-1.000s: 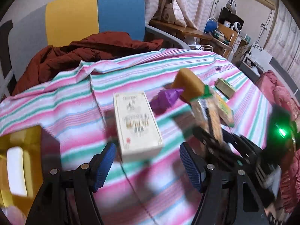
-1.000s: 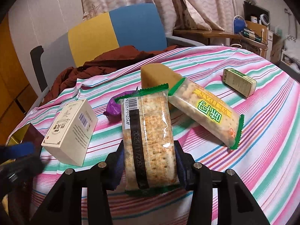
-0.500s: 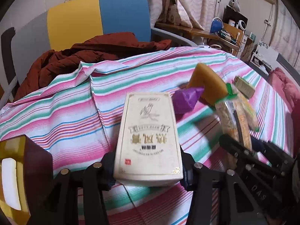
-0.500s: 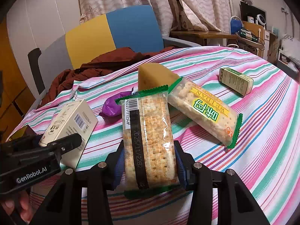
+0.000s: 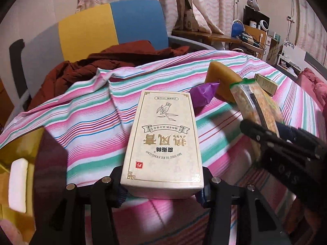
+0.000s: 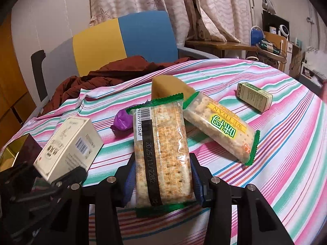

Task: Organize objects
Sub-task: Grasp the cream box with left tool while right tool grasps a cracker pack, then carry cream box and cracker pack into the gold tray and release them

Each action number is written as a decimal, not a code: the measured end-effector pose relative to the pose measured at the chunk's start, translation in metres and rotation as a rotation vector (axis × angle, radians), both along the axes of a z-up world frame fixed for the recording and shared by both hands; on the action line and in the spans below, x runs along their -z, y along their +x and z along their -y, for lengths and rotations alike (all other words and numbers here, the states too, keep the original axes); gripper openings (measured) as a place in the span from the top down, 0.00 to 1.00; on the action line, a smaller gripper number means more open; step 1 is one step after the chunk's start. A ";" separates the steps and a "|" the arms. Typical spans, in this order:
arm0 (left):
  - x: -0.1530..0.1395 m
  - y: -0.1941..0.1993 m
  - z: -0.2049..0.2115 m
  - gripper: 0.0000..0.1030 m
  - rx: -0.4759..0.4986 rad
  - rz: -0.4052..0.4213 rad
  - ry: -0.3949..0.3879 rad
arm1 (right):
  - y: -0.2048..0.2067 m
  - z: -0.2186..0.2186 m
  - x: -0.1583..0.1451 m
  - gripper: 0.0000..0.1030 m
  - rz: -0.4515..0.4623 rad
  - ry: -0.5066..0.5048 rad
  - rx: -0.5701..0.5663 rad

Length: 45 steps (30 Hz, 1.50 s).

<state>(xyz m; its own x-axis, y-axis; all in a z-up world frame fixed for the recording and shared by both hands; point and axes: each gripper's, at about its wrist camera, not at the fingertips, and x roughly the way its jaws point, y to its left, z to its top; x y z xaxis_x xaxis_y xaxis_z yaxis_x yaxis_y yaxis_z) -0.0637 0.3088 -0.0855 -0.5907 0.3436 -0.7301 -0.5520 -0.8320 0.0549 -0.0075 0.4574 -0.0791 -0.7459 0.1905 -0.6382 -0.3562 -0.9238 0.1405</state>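
Observation:
My left gripper is shut on a cream box with gold print and holds it above the striped cloth; the box also shows in the right wrist view. My right gripper is shut on a green-edged cracker pack, also seen edge-on in the left wrist view. On the cloth lie a second cracker pack, a tan wedge-shaped block, a purple wrapper and a small green-and-cream box.
A gold-lined dark box stands open at the left edge of the table. A chair with a yellow and blue back holds a dark red garment behind the table. Shelves and a desk with clutter stand at the back right.
My left gripper moved forward around the cream box, shut on it and lifted it. My right gripper kept its hold on the cracker pack and barely moved.

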 end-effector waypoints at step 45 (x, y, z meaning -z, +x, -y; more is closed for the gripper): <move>-0.075 0.017 0.199 0.50 -0.198 0.071 0.271 | 0.020 0.161 -0.057 0.54 -0.061 -0.249 -0.331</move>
